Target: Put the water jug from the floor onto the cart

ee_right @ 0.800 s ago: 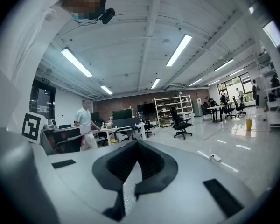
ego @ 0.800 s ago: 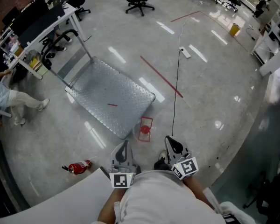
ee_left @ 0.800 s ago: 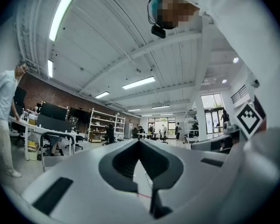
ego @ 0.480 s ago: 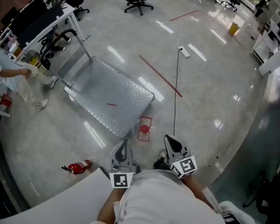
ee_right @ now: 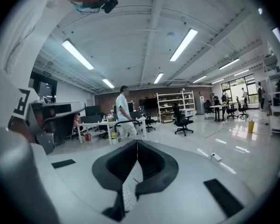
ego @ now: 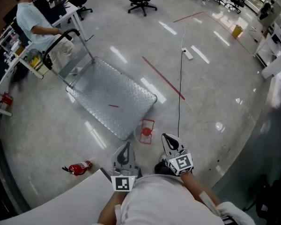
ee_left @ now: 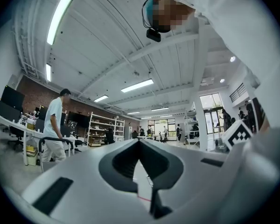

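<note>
Water jug [ego: 146,131] stands on the floor, red cap up, just beside the near right corner of the cart [ego: 113,101]. From my seat it lies between the cart and my two tools, a little far of both. My left gripper [ego: 126,146] is held level near my body, its fingers pressed together tip to tip. My right gripper [ego: 167,139] tips slightly down, its fingers likewise together on themselves. A person [ego: 33,18] stands at the far left by the cart handle [ego: 61,37]. A red fire extinguisher [ego: 78,167] lies on the floor to the near left.
</note>
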`<state>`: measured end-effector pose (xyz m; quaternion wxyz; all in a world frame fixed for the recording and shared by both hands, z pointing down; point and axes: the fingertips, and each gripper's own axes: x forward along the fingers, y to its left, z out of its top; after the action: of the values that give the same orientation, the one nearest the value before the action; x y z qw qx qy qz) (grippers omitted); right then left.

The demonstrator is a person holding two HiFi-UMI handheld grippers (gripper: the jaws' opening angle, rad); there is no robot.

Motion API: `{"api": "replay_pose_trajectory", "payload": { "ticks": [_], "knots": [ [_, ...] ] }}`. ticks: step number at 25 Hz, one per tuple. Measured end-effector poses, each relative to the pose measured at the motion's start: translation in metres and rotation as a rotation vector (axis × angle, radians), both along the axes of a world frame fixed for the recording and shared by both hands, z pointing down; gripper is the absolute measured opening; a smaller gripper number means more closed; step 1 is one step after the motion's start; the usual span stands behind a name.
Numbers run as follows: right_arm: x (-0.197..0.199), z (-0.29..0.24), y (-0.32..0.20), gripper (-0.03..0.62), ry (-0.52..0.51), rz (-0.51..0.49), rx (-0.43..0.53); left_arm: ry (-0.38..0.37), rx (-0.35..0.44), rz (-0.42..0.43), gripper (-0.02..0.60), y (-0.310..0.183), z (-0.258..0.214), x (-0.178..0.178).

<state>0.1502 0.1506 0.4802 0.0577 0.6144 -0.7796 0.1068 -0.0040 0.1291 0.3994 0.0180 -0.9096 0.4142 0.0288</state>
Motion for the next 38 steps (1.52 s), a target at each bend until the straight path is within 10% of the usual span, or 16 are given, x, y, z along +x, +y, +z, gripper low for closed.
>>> {"api": "replay_pose_trajectory", "payload": {
  "ticks": [12,22,38],
  "knots": [
    [-0.011,0.187,-0.061,0.019,0.143,-0.093,-0.495,0.033,-0.02,0.008,0.003,-0.016,-0.011,0.011],
    [-0.028,0.345,-0.061,0.17,0.208,-0.176,-0.879,0.031,-0.072,-0.007,0.003,-0.008,0.005,-0.012],
    [-0.03,0.478,-0.061,0.219,0.22,-0.137,-1.035,-0.008,-0.183,-0.064,0.003,-0.04,0.082,-0.034]
  ]
}}
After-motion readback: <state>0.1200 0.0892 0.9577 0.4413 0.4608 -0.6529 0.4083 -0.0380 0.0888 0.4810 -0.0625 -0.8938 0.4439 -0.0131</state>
